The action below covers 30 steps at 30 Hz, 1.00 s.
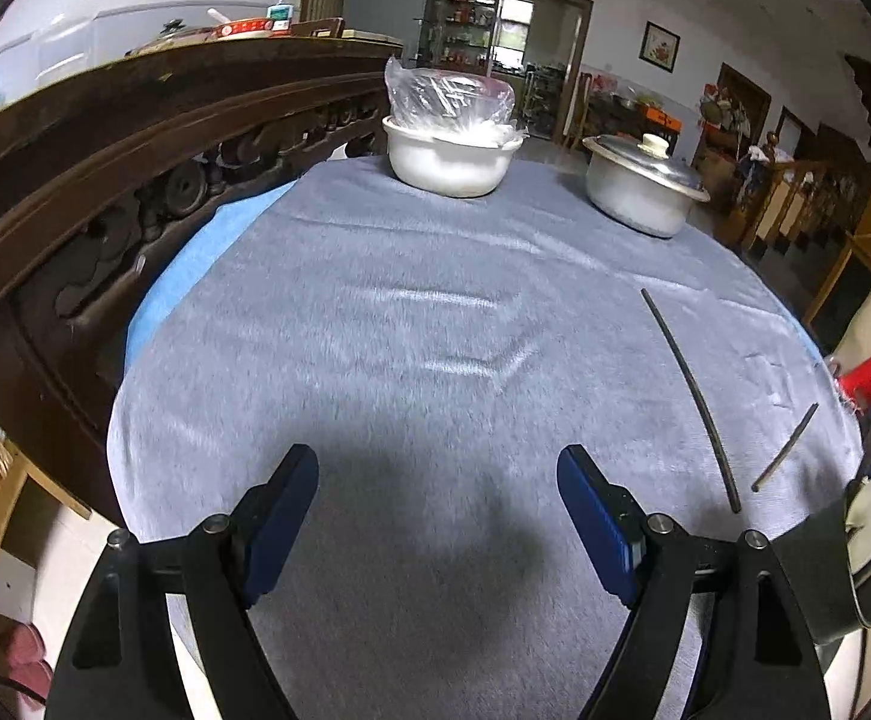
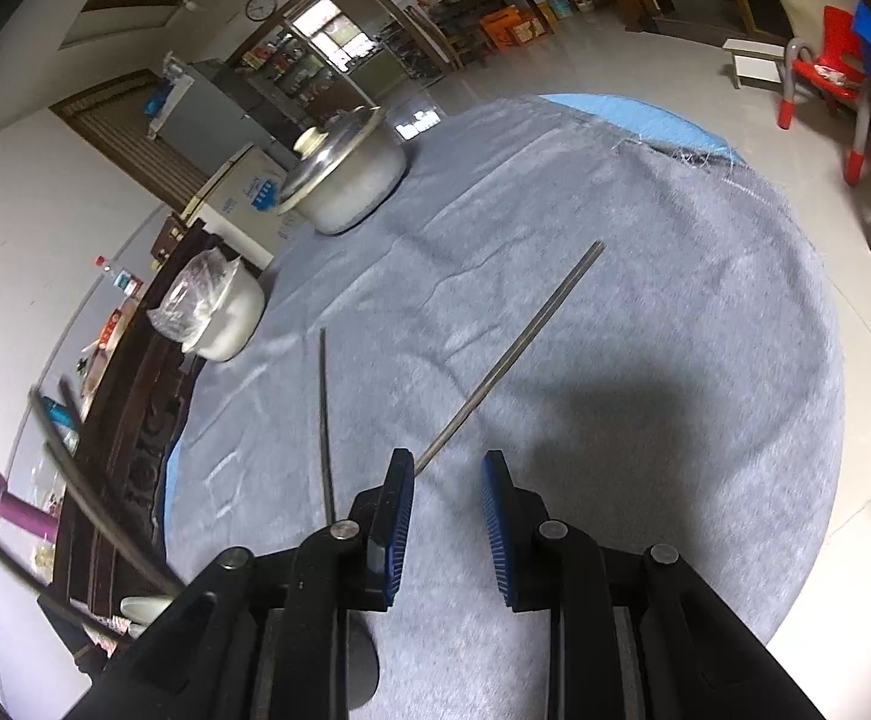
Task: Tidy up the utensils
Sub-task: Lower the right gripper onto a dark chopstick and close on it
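Grey cloth (image 1: 411,312): spread over the round table, creased in places; a blue layer (image 1: 195,264) is seen under it at the edge
Left gripper (image 1: 438,483): jaws spread wide, nothing held between the blue pads (image 1: 282,516); positioned above bare cloth, with its shadow cast below
Right gripper (image 2: 446,480): jaws parted with a moderate gap, nothing clamped; angled down towards the cloth
Long chopstick (image 1: 694,399): dark, laid flat on the cloth to the right of the left gripper, well apart from it
Second chopstick (image 2: 510,357): laid diagonally on the cloth; its near end is seen just beside the left pad (image 2: 396,516) of the right gripper, and contact cannot be confirmed
Chopstick relation: the two are placed near each other, not touching, with the near ends closer together than the far ends
White bowl (image 1: 450,159): placed at the far edge of the table, covered by clear plastic (image 1: 447,99)
Metal pot (image 1: 642,186): lidded, placed at the far edge, to the right of the bowl and apart from it
Carved dark wood furniture (image 1: 105,168): located along the left side of the table
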{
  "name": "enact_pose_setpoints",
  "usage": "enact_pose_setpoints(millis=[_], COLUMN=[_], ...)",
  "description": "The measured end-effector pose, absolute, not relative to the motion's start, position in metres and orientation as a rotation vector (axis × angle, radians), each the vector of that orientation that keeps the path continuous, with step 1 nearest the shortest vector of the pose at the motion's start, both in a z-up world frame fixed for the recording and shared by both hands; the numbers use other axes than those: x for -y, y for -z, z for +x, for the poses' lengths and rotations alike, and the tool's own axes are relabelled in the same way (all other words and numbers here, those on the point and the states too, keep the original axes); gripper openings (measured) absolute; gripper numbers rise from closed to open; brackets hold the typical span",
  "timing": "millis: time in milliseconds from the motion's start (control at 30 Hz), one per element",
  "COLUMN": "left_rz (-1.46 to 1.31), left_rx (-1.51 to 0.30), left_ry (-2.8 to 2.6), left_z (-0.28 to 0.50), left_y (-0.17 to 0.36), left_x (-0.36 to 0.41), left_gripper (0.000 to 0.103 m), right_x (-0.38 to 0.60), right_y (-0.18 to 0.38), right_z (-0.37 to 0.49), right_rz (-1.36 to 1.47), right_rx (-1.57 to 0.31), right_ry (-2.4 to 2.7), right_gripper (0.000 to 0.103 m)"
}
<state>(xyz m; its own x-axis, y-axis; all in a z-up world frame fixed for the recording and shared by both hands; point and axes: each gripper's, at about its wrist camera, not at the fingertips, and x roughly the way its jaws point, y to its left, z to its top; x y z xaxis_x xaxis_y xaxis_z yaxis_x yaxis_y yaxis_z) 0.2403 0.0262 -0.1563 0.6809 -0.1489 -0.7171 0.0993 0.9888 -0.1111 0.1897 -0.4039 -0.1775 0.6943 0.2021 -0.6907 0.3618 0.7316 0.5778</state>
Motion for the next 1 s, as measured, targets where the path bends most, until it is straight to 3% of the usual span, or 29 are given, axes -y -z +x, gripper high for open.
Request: enact_pose_setpoints(millis=[667,1000], left_rz=[0.04,0.037], left_rx=[-0.864,-0.94], left_ry=[0.241,0.338], left_z=[0.315,0.372], left_y=[0.155,0.152], left_x=[0.013,0.067], left_gripper=[0.082,0.082], right_x=[0.471,0.463], right_y=[0.215,0.224], right_z=[0.276,0.323], right_rz=[0.887,0.687], right_rx=[-0.939,-1.04], right_ry=[0.297,0.42], right_gripper=[0.027,0.026])
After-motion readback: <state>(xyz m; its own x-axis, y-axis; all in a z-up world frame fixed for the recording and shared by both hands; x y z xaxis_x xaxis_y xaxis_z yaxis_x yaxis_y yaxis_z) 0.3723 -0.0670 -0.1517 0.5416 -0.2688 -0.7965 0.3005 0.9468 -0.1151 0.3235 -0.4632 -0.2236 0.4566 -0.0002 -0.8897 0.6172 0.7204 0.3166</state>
